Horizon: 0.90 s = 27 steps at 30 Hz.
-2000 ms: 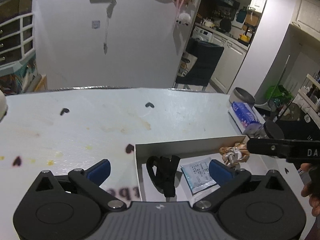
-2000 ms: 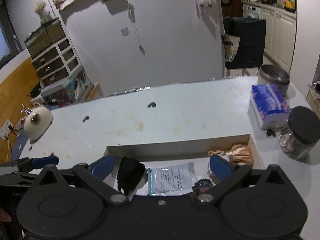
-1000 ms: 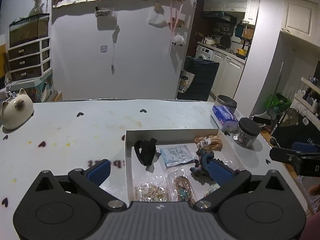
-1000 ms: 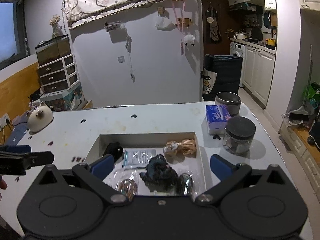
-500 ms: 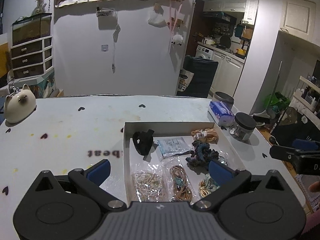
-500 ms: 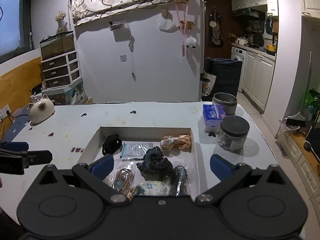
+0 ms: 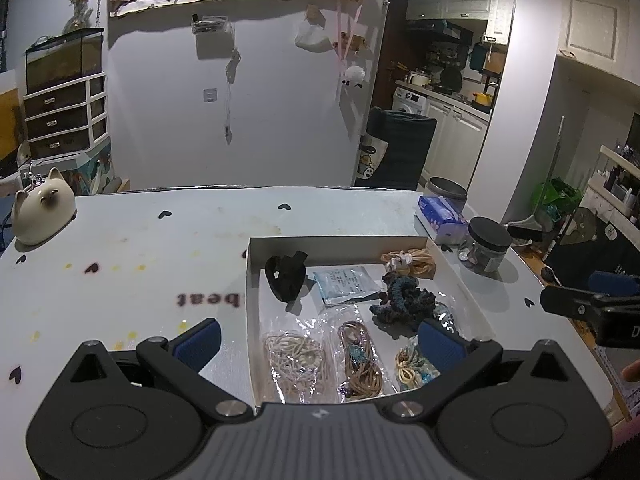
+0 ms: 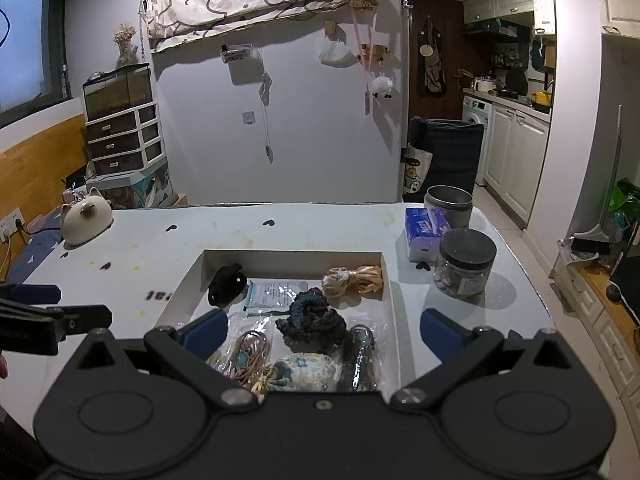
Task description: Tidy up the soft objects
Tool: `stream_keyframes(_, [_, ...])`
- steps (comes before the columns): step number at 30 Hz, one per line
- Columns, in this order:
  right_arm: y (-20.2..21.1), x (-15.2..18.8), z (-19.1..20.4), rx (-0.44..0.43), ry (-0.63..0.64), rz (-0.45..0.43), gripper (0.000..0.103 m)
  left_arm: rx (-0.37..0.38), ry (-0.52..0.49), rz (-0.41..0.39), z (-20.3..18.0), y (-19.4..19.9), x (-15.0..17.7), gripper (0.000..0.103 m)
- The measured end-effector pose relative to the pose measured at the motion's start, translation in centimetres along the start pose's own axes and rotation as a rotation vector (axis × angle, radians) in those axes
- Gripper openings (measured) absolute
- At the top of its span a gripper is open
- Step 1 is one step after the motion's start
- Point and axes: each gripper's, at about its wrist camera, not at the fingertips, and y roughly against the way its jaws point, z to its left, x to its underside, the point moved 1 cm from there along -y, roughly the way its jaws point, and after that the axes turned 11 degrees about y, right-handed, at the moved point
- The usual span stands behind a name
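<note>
Now both grippers (image 7: pixel 318 344) (image 8: pixel 320 330) agape above tray (image 7: pixel 344 242).

The near end of the white tray (image 7: pixel 251 300) is hidden behind the left gripper's (image 7: pixel 318 338) body. Printed lettering on the surface (image 7: pixel 132 256) is blurred, reading only partly. The label on the flat packet (image 8: pixel 272 293) is too small to read. The right gripper (image 7: pixel 592 308) is cut off by the left view's edge.
</note>
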Motion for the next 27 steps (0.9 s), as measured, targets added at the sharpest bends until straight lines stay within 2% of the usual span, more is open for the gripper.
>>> stream_keyframes(27, [-0.56,-0.08,-0.01,-0.018,0.002,0.014,0.103,-0.012,0.010,-0.002,0.04,-0.02,0.20,0.103])
